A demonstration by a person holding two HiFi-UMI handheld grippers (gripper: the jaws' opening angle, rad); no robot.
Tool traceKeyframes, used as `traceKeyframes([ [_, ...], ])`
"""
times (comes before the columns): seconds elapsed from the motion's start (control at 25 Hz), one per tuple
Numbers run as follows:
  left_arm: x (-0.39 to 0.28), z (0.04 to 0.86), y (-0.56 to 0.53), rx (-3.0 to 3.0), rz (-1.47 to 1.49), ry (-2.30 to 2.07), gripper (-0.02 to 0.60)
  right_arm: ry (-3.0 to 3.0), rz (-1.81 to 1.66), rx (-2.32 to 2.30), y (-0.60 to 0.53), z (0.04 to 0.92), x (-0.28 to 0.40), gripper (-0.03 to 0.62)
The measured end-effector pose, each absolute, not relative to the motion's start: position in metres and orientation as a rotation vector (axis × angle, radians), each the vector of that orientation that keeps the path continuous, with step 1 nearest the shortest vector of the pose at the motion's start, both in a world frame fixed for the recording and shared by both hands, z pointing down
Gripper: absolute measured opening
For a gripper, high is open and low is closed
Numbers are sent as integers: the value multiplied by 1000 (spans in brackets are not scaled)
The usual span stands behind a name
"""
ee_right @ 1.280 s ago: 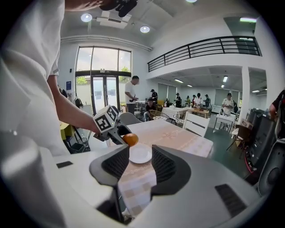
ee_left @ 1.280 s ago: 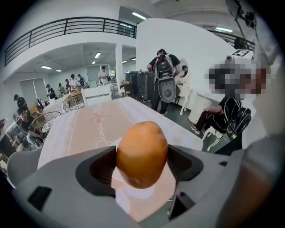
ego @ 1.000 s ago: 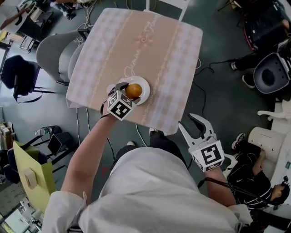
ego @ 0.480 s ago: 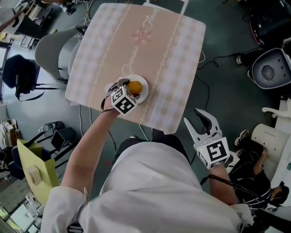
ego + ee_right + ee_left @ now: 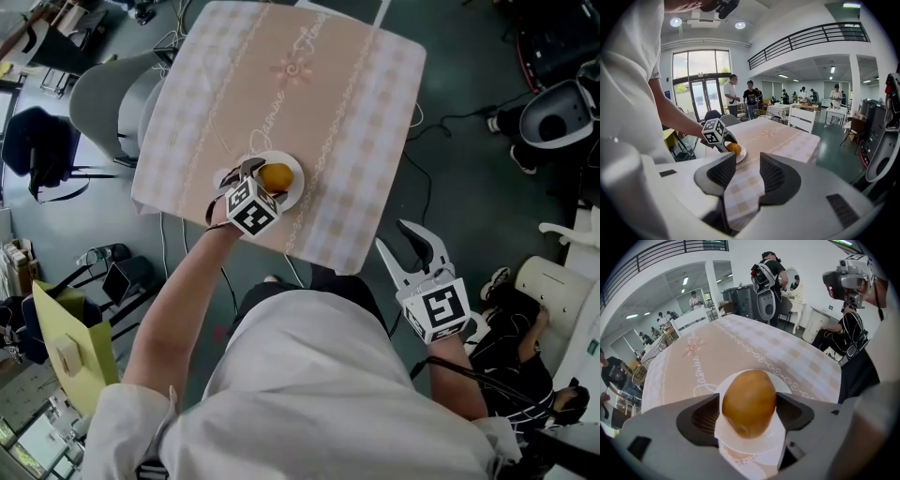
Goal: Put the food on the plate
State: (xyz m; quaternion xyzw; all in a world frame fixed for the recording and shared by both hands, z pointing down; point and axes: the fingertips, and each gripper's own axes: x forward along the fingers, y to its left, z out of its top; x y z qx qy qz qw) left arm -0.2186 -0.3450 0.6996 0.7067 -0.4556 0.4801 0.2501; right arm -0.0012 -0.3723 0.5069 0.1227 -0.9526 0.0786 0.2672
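A round golden-brown piece of food (image 5: 276, 175) sits over the small white plate (image 5: 298, 180) near the table's front edge. My left gripper (image 5: 269, 181) is shut on the food, with a pad pressed against each of its sides. In the left gripper view the food (image 5: 749, 401) fills the gap between the jaws, and the plate (image 5: 745, 445) shows just beneath it. My right gripper (image 5: 398, 246) hangs open off the table's front right corner with nothing between its jaws. From the right gripper view (image 5: 747, 176) the left gripper (image 5: 726, 140), food (image 5: 733, 148) and plate (image 5: 740, 153) appear at the left.
The table wears a pink checked cloth (image 5: 309, 94). A grey chair (image 5: 112, 103) stands at its left side and a white chair (image 5: 337, 7) at the far end. Cables lie on the floor. A person in black (image 5: 525, 366) sits at the lower right.
The left gripper stays at the plate, holding the food. The right gripper has drifted slightly; the head view has shifted a little.
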Motion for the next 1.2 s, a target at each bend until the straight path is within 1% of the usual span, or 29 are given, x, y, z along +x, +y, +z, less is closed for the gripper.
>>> traceKeyframes([
  [0.48,-216,684,-338,1990,1233,-1272,373,-2576,176,296,-363,504,-14,167],
  [0.64,-216,670,-332,2019,1167,-1312,373,-2577,148,289,-354,503,-19,167],
  [0.84,-213,639,-310,2090,979,-1354,373,-2579,122,288,-333,500,-31,167],
  [0.96,-213,610,-298,2133,800,-1411,371,-2579,82,291,-318,496,-39,164],
  [1.08,-207,577,-277,2185,602,-1414,367,-2569,22,285,-299,496,-47,130],
  [1.12,-205,568,-264,2195,557,-1404,345,-2567,8,281,-290,496,-49,116],
  [1.2,-204,549,-237,2208,481,-1399,255,-2567,-15,279,-272,494,-57,75],
])
